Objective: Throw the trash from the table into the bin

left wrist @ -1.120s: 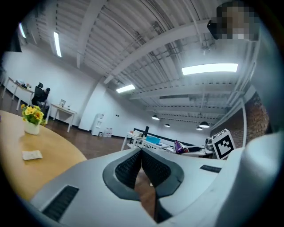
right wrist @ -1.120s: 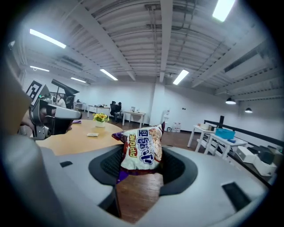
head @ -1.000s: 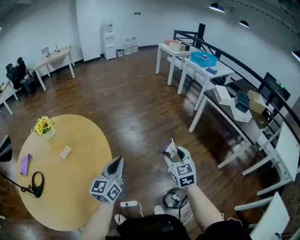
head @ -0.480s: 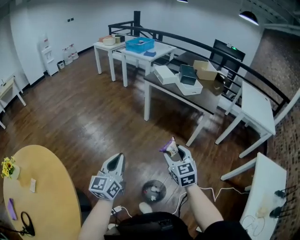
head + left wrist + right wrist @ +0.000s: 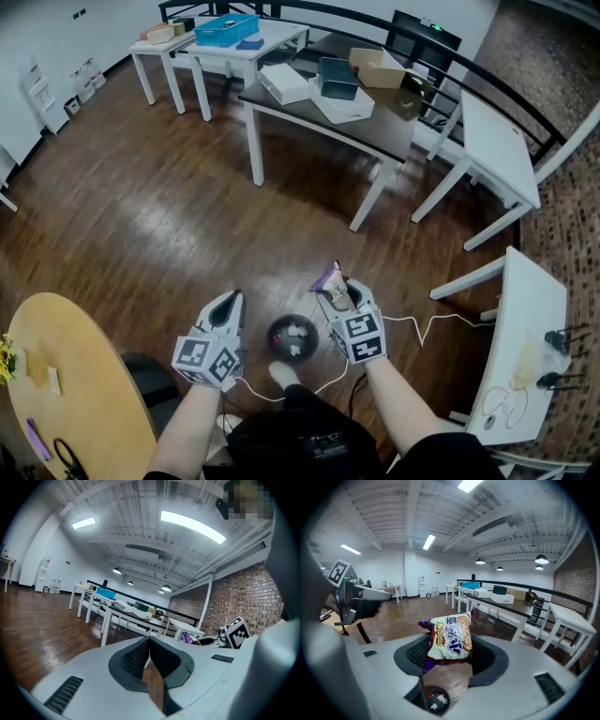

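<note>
One packet [image 5: 450, 637], and it's still clamped in the right gripper [image 5: 336, 289], same grip as a second ago. What has changed is everything around it. The view has swung off the round table [image 5: 94, 394], which filled the lower left a second ago and now only pokes in at the lower-left corner. The bin [image 5: 274, 339] has come up from the bottom edge and now sits at lower centre, right between the two grippers in the head view.

Look at that packet: a crinkled snack bag with a cream front, orange and blue print and purple edges. It stands upright between the dark pads with its top leaning a little to the right of the frame. In the right gripper view the bin shows just below it through the gap in the jaws, black and round, with white scraps and a red bit inside.

Over at lower left, the left gripper [image 5: 228, 305] has its jaws pressed together with nothing between them. A white cable [image 5: 422, 321] trails across the wood floor [image 5: 169, 216] to the right of the bin, and the dark table [image 5: 394, 122] stands across the upper middle.
</note>
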A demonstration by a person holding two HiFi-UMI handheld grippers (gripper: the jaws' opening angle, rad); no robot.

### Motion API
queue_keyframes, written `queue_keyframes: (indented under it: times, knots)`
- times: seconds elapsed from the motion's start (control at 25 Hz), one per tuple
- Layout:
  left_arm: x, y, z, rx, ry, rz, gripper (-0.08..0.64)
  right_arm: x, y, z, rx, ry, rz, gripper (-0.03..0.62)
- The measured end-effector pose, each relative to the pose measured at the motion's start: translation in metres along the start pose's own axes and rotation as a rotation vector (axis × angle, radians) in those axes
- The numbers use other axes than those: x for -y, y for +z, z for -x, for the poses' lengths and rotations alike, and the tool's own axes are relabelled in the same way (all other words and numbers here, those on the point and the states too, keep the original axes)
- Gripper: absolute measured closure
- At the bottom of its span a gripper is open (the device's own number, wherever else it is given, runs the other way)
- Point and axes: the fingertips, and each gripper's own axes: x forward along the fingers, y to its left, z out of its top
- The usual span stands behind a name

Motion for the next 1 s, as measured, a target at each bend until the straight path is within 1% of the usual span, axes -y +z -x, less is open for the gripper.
queue_keyframes:
  times: [0.16, 0.36, 0.56, 0.72, 0.88, 1.0]
  knots:
    - [-0.008, -0.038, -0.003, -0.081, 0.023, 0.032, 0.555, -0.012, -0.045, -0.013, -0.091, 0.031, -0.030, 0.362]
    - [-0.019, -0.089, -0.001, -0.172, 0.054, 0.069, 0.555, -0.027, -0.095, -0.033, -0.177, 0.073, -0.061, 0.362]
    - [-0.029, -0.136, 0.016, -0.262, 0.083, 0.100, 0.555, -0.055, -0.155, -0.043, -0.279, 0.118, -0.081, 0.362]
    - [-0.035, -0.167, 0.035, -0.311, 0.109, 0.145, 0.555, -0.087, -0.198, -0.040, -0.384, 0.167, -0.098, 0.362]
    - [-0.035, -0.194, 0.053, -0.374, 0.129, 0.177, 0.555, -0.108, -0.227, -0.041, -0.448, 0.197, -0.102, 0.359]
    - [-0.033, -0.202, 0.055, -0.385, 0.135, 0.183, 0.555, -0.109, -0.237, -0.047, -0.470, 0.210, -0.097, 0.357]
